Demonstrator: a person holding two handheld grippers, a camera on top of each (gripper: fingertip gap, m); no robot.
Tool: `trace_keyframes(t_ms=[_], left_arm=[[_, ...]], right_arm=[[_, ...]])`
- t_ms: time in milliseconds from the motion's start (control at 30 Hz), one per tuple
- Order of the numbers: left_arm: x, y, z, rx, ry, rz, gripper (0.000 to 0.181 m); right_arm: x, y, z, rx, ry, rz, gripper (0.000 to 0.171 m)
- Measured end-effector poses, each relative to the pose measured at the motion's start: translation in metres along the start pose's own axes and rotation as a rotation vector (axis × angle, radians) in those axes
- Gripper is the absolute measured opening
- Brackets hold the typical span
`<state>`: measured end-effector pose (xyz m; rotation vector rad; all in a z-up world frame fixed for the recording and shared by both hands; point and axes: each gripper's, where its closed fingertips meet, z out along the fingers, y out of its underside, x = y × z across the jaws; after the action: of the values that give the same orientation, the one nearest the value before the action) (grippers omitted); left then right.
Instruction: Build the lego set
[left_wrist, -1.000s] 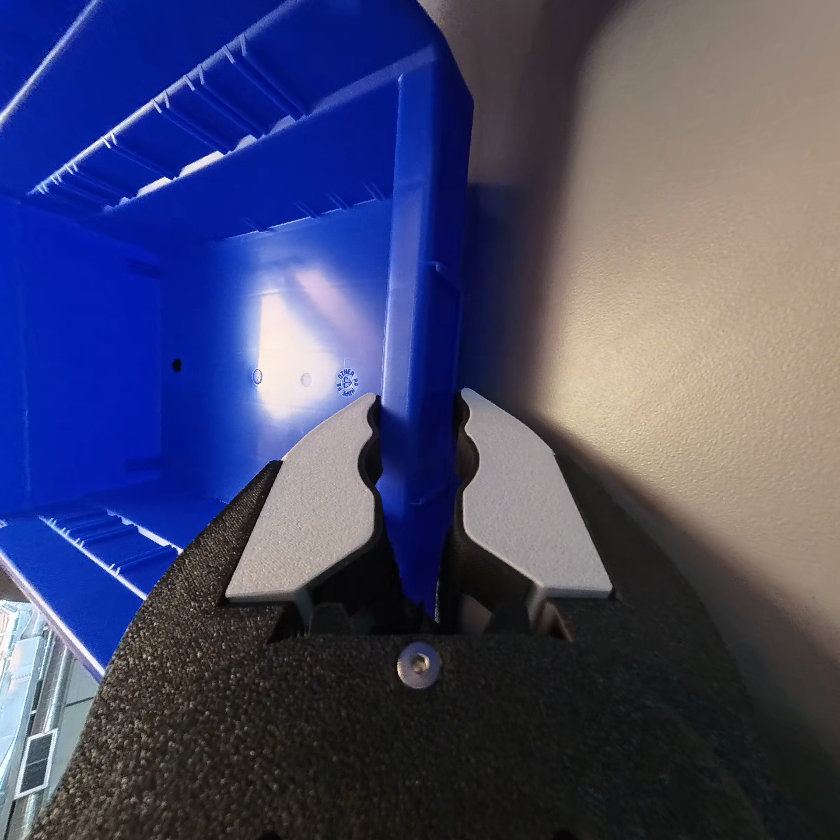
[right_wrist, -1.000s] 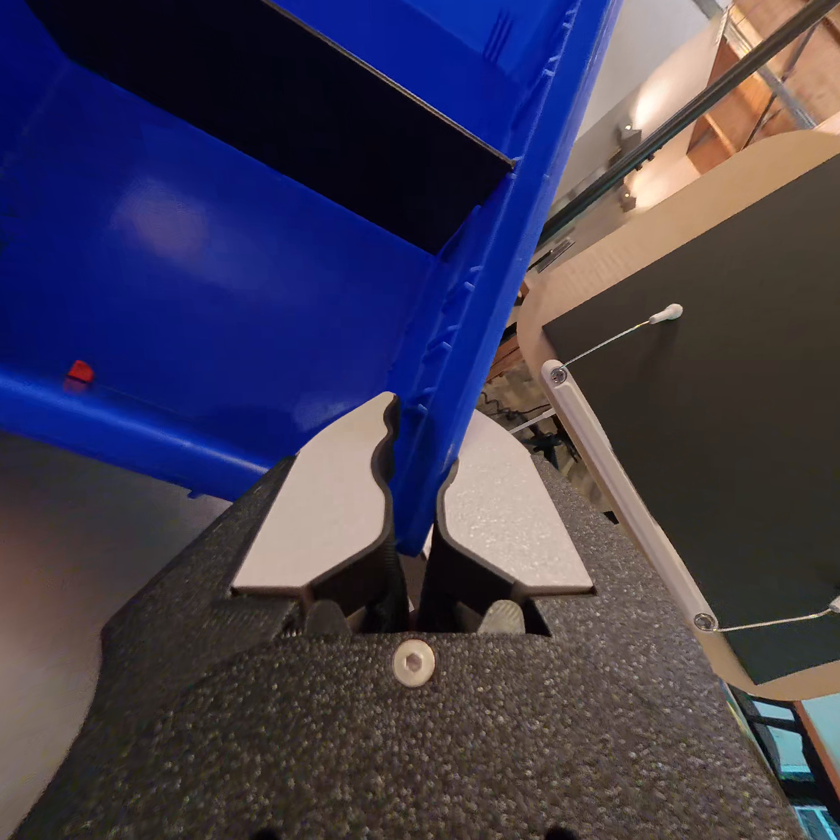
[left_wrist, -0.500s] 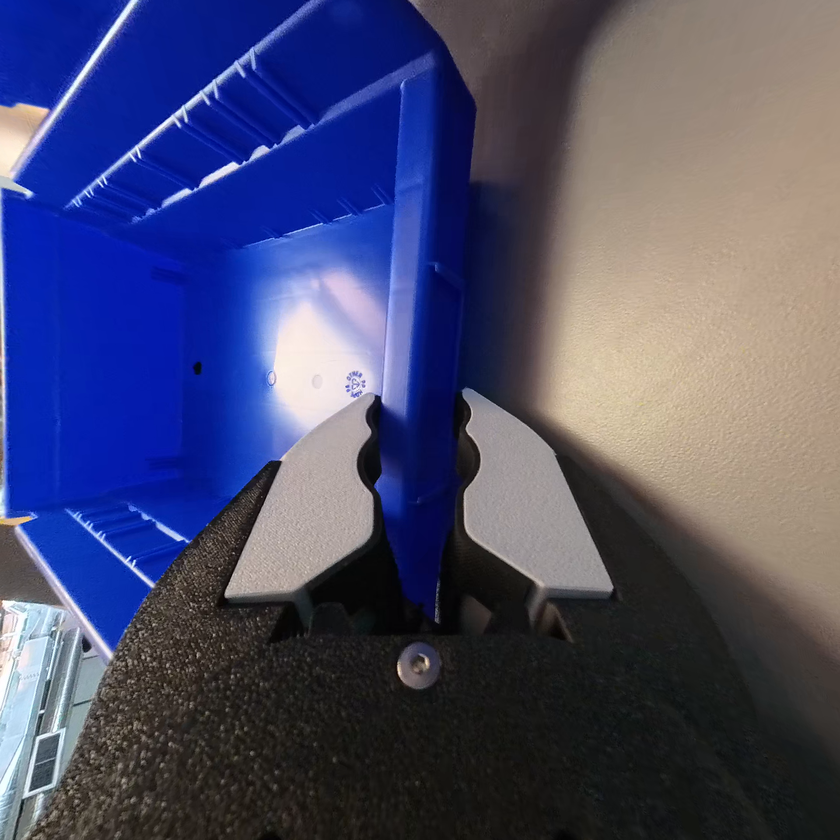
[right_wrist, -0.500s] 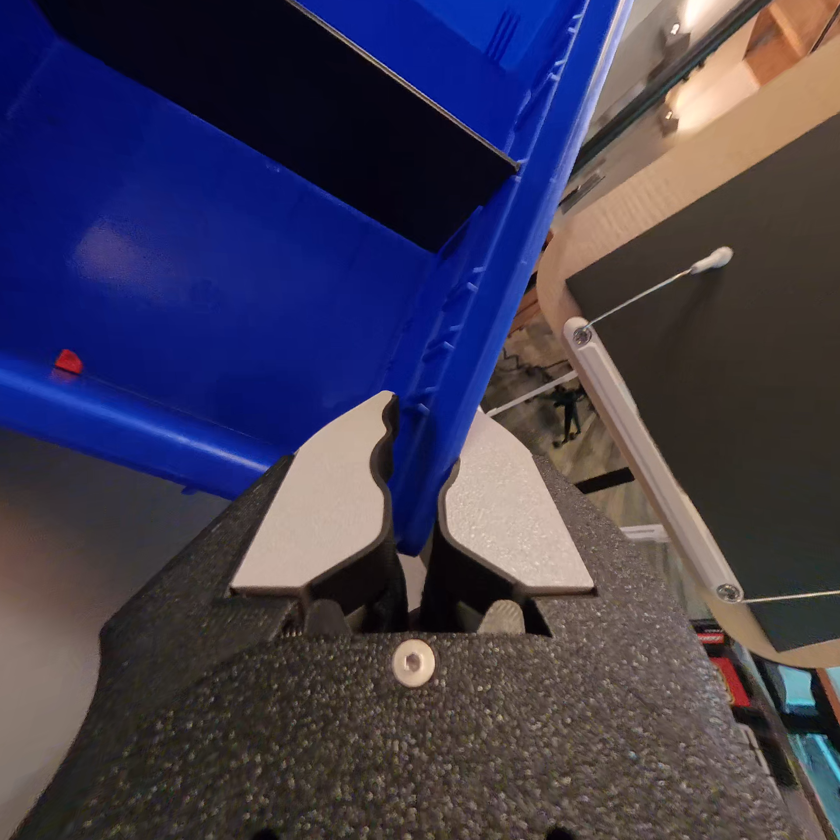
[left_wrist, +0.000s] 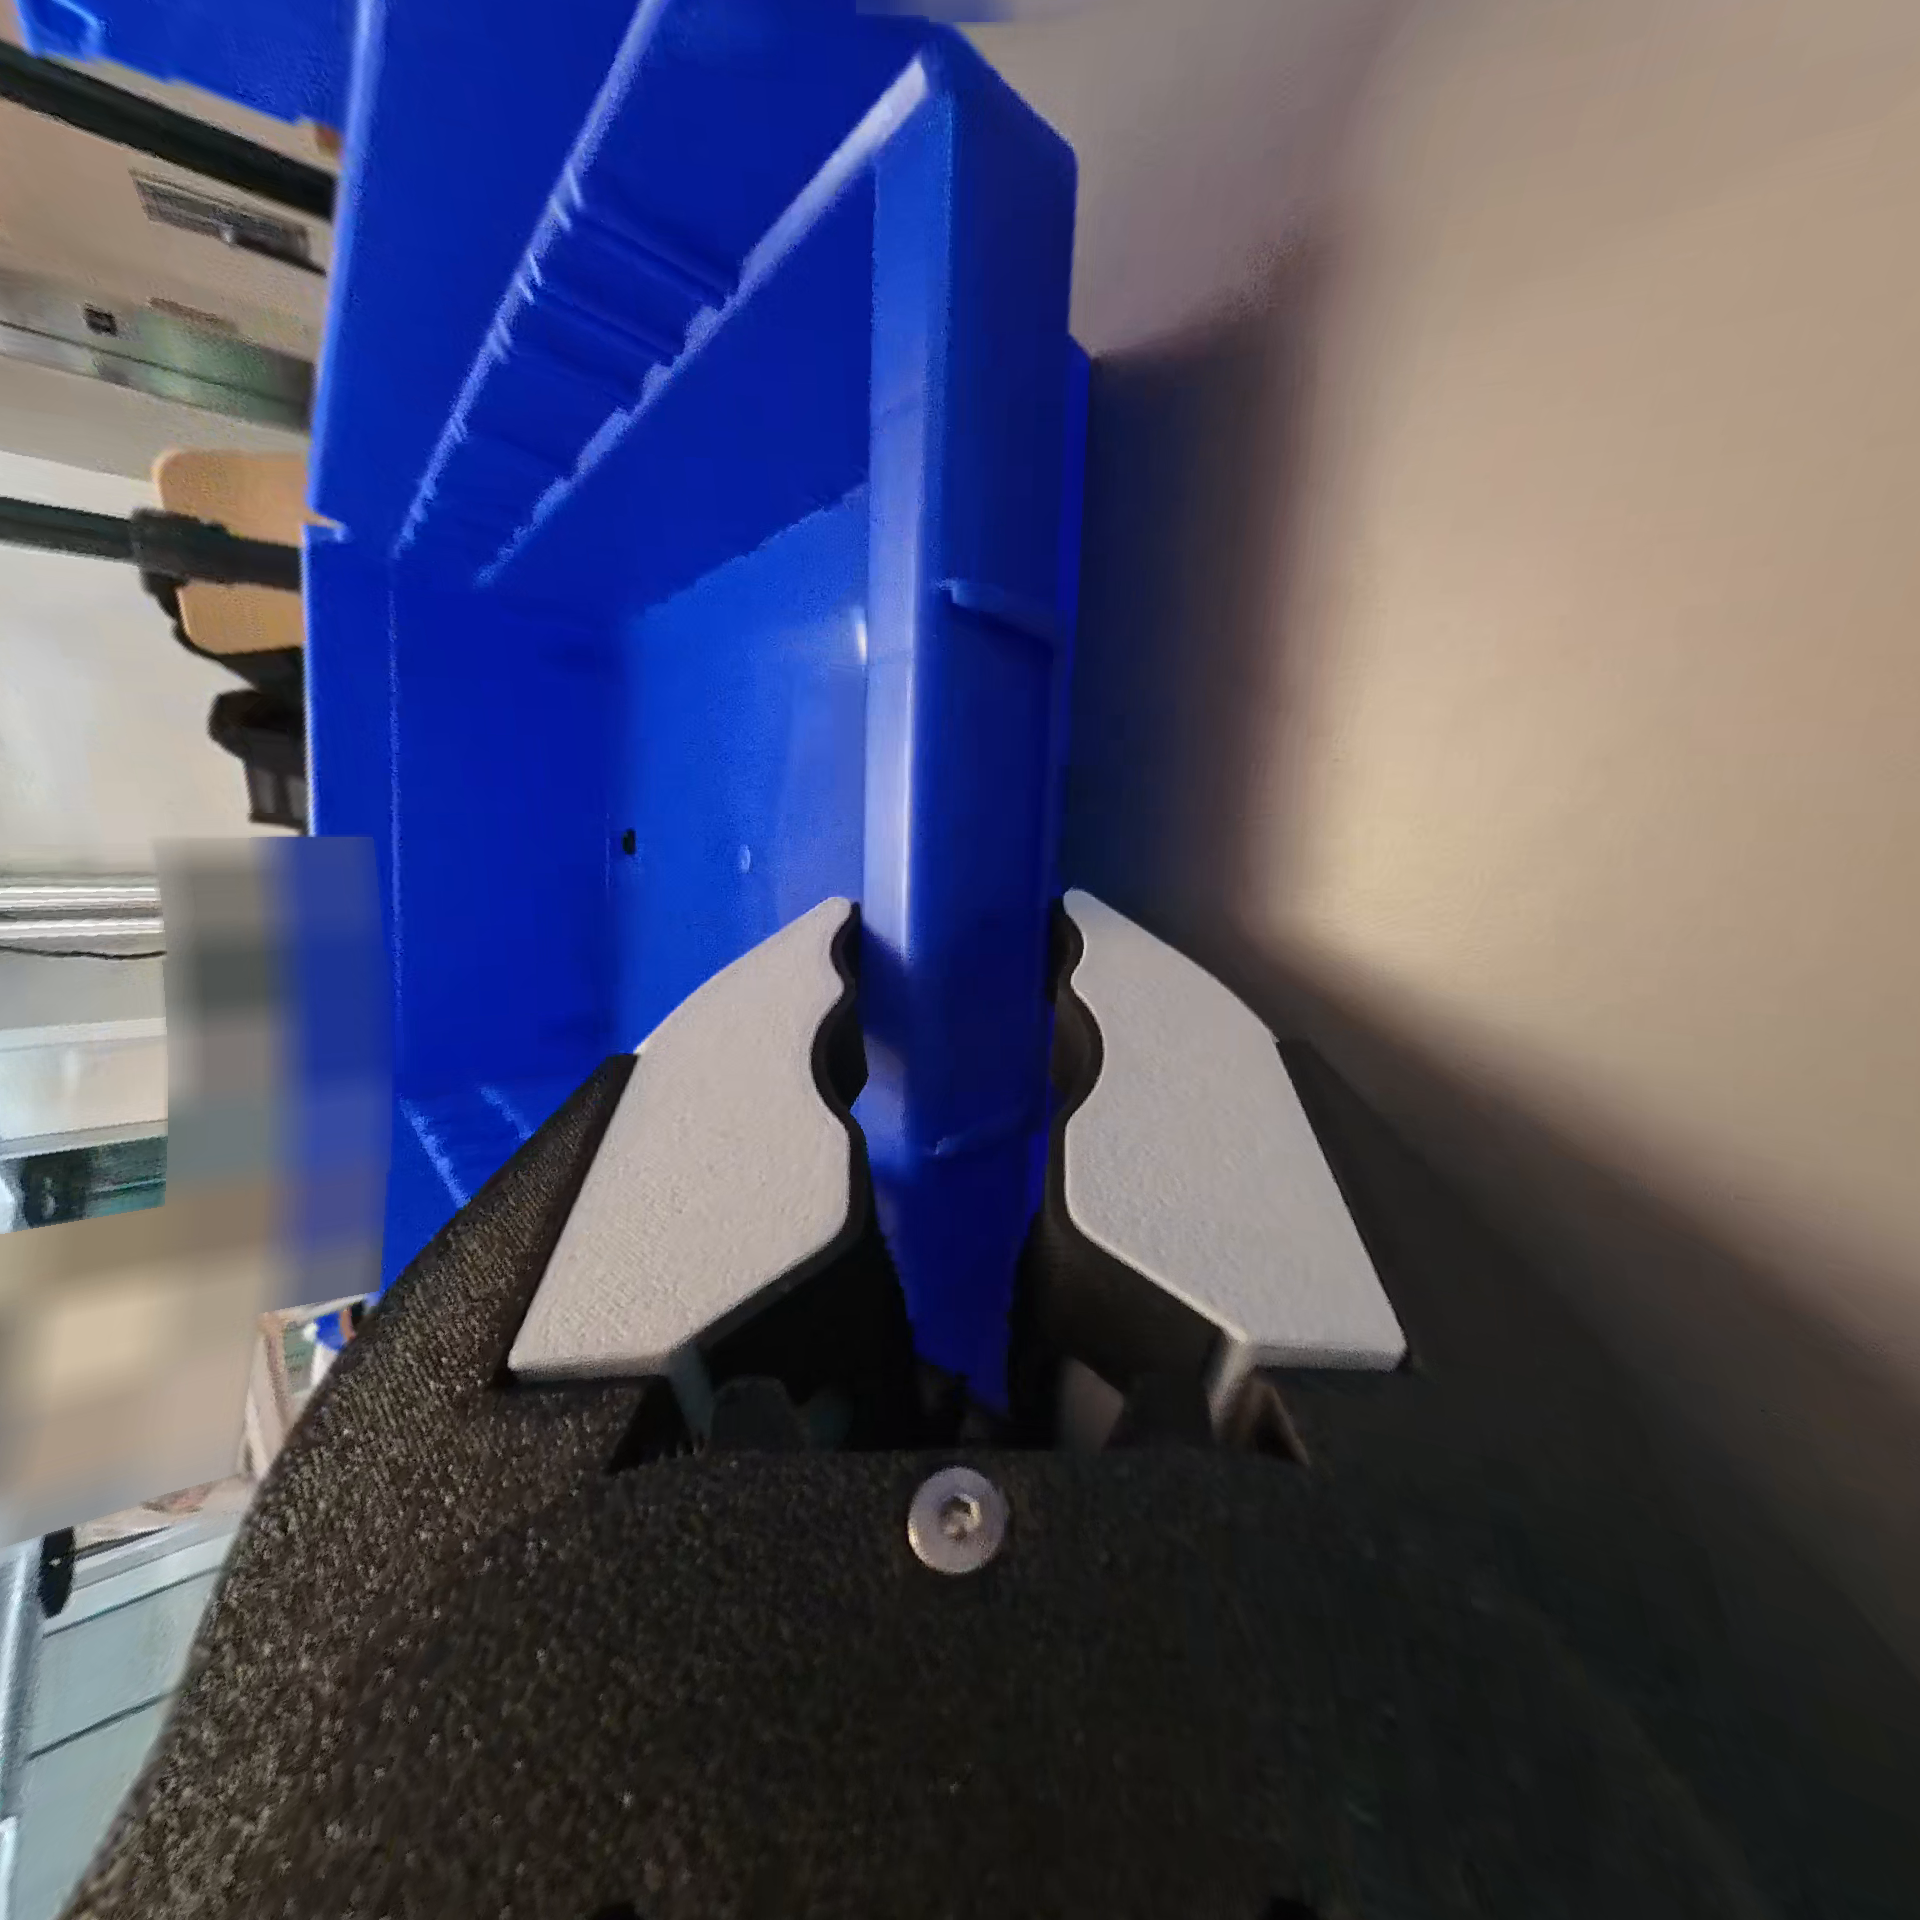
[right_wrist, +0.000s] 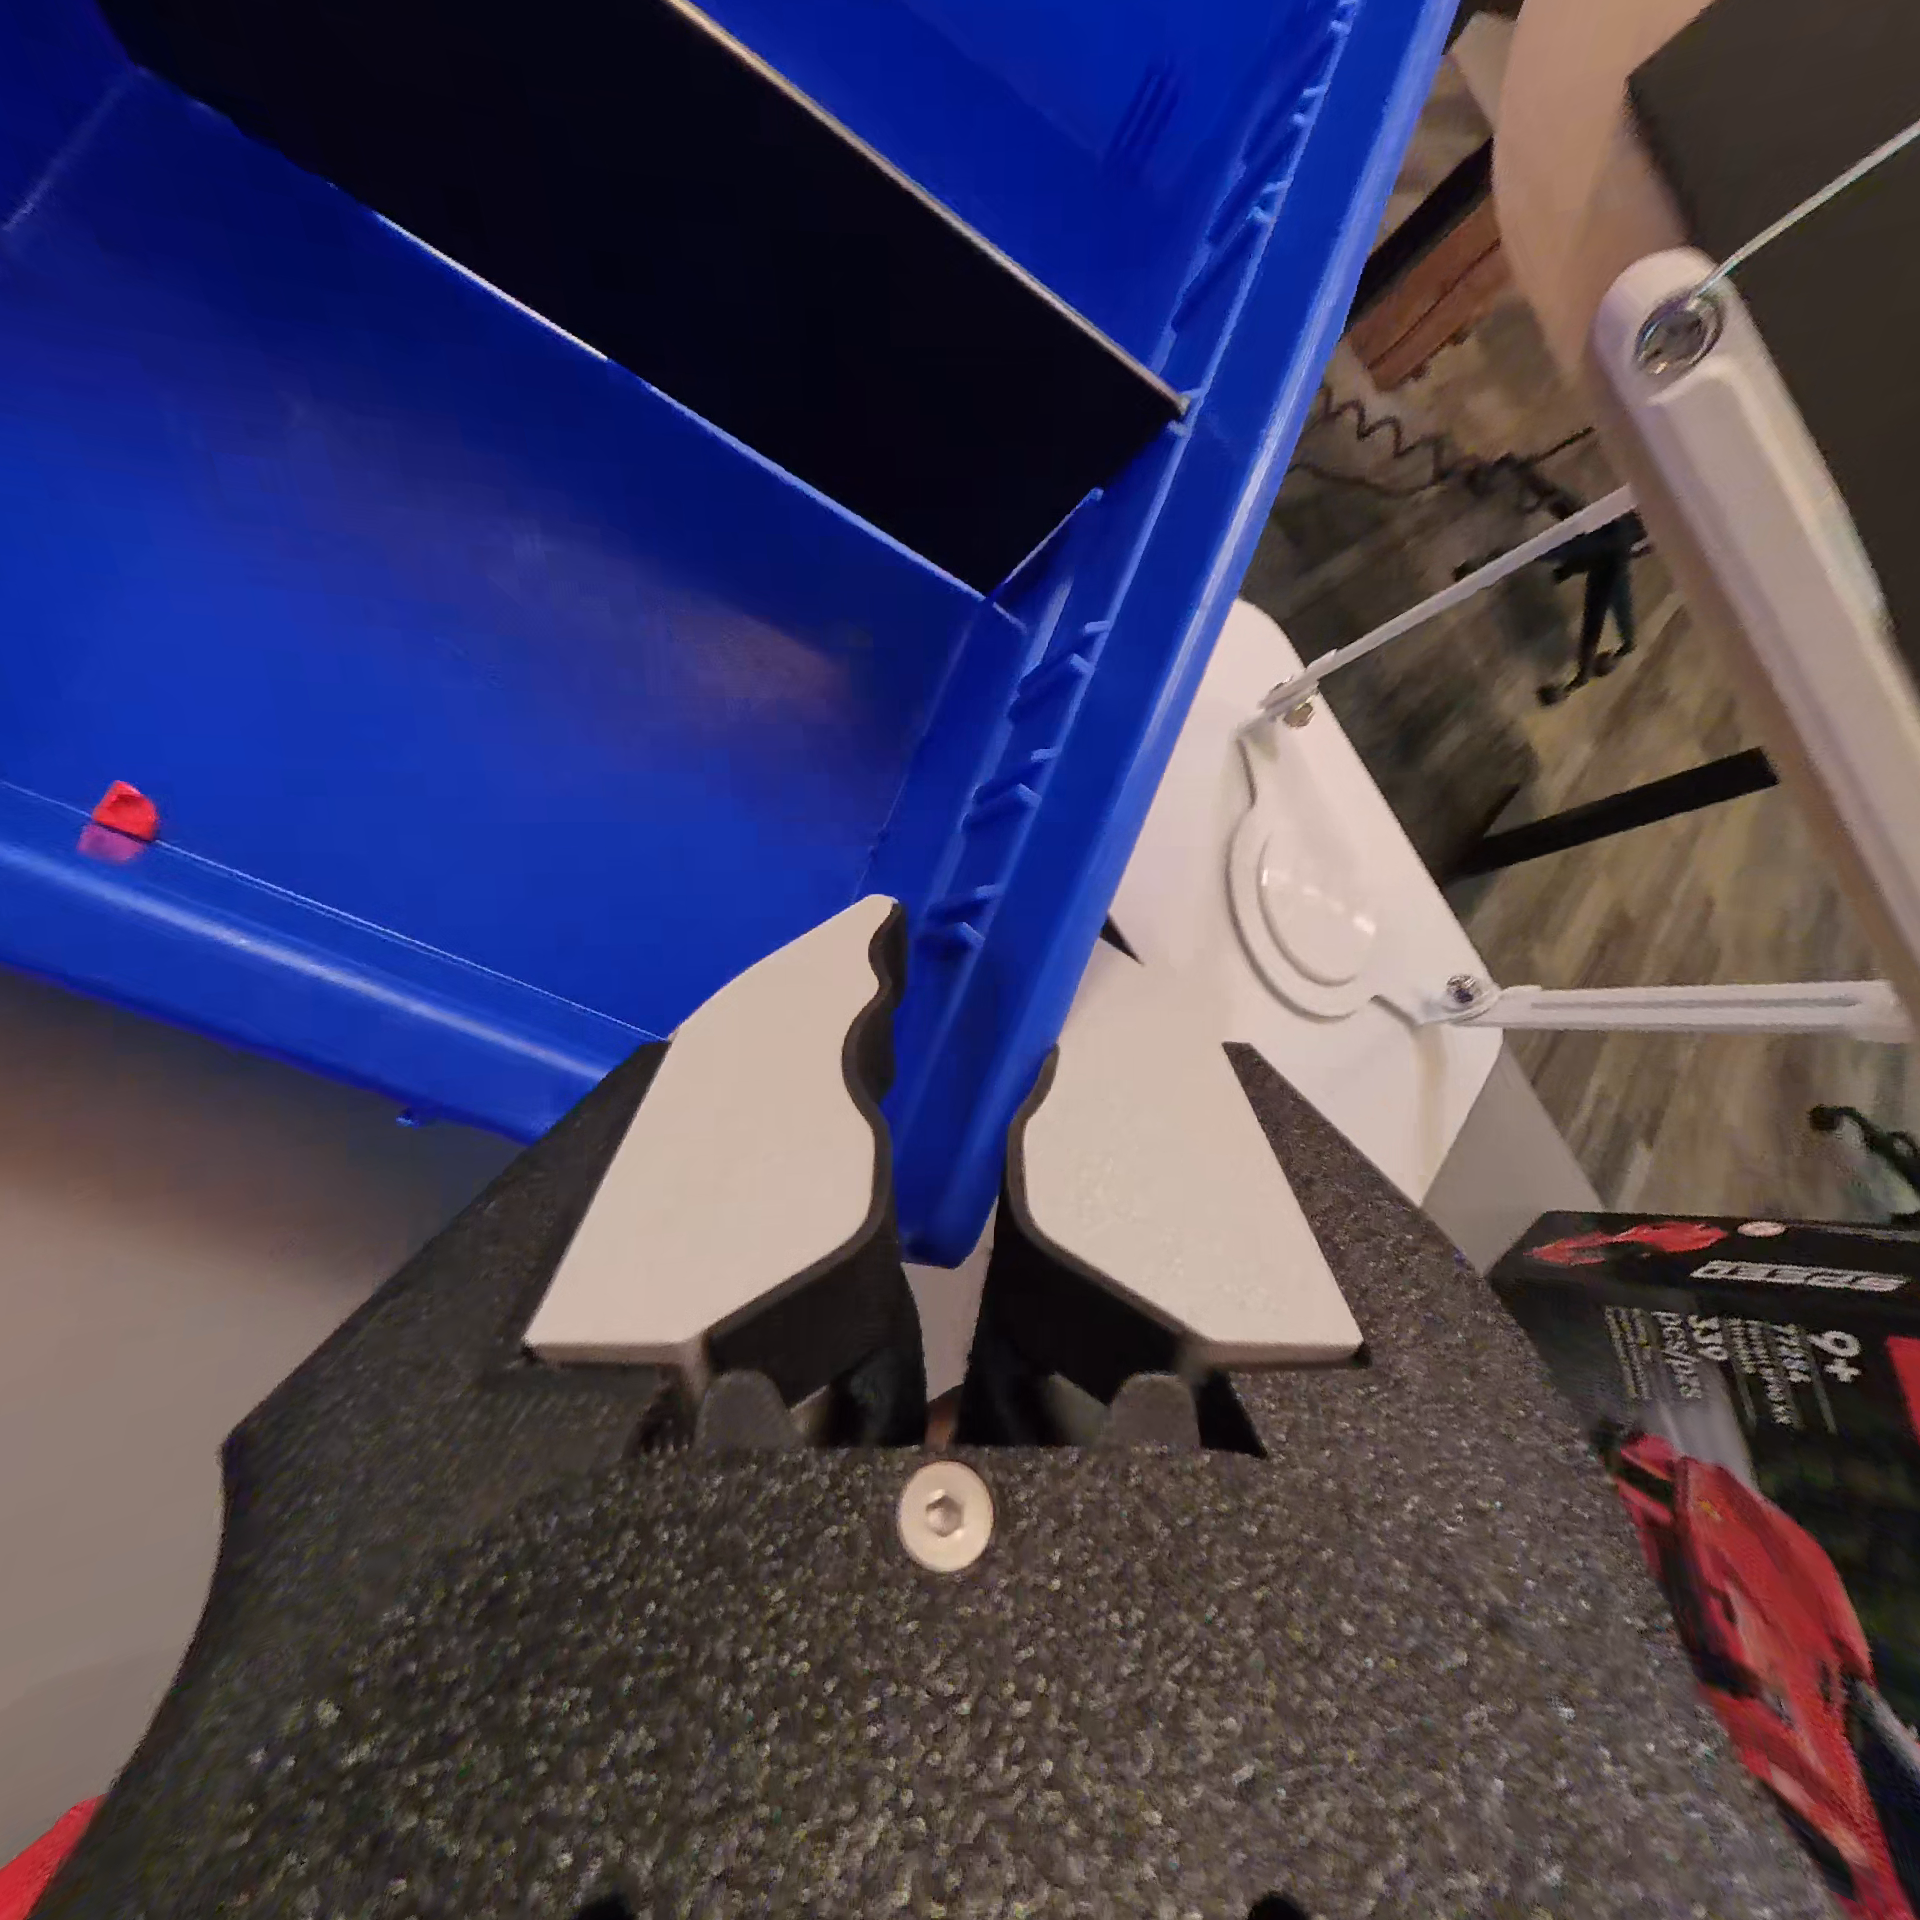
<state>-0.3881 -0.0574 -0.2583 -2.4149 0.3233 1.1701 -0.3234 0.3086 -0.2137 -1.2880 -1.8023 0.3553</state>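
Observation:
Both grippers hold one blue plastic bin (left_wrist: 727, 727), tipped on its side above the grey table. My left gripper (left_wrist: 956, 935) is shut on one side wall of the bin. My right gripper (right_wrist: 977, 997) is shut on the opposite wall of the bin (right_wrist: 1091, 831). In the right wrist view the bin's inside shows a black divider (right_wrist: 675, 239) and one small red Lego piece (right_wrist: 125, 810) lying against the lower wall. The compartment that the left wrist view shows holds nothing.
The grey table top (left_wrist: 1558, 727) lies to the right of the bin in the left wrist view. A Lego box with a red car picture (right_wrist: 1766, 1507) sits at the right edge. White table struts (right_wrist: 1455, 623) and the floor show beyond.
The bin has swung with both grippers. The left view now shows it more edge-on with room background at left. The right view now looks down on the floor and the Lego box.

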Motion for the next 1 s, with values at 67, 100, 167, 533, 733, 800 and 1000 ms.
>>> trace_keyframes(t_ms=[67, 100, 167, 533, 733, 800, 1000], left_arm=[[0.001, 0.000, -0.001, -0.005, 0.002, 0.014, 0.033], [0.001, -0.001, -0.001, -0.004, 0.007, 0.010, 0.033], [0.001, -0.001, -0.003, -0.006, 0.014, 0.009, 0.033], [-0.036, -0.034, -0.061, 0.368, 0.213, -0.560, 0.059], [-0.098, 0.033, -0.071, 0.414, 0.213, -1.099, 0.090], [-0.096, 0.044, -0.061, 0.398, 0.319, -1.218, 0.092], [-0.086, 0.055, -0.029, 0.317, 0.409, -1.282, 0.089]], right_arm=[[-0.001, 0.004, 0.002, -0.028, -0.016, 0.017, 0.016], [-0.001, 0.005, 0.003, -0.040, -0.021, 0.019, 0.016], [-0.003, 0.009, 0.005, -0.074, -0.037, 0.022, 0.018], [-0.010, 0.001, -0.009, -0.121, -0.063, -0.094, 0.074], [-0.022, -0.074, -0.066, 0.123, -0.303, 0.224, 0.086], [-0.043, -0.120, -0.080, 0.214, -0.424, 0.256, 0.075], [-0.153, -0.186, -0.038, -0.025, -0.669, 0.058, 0.078]])
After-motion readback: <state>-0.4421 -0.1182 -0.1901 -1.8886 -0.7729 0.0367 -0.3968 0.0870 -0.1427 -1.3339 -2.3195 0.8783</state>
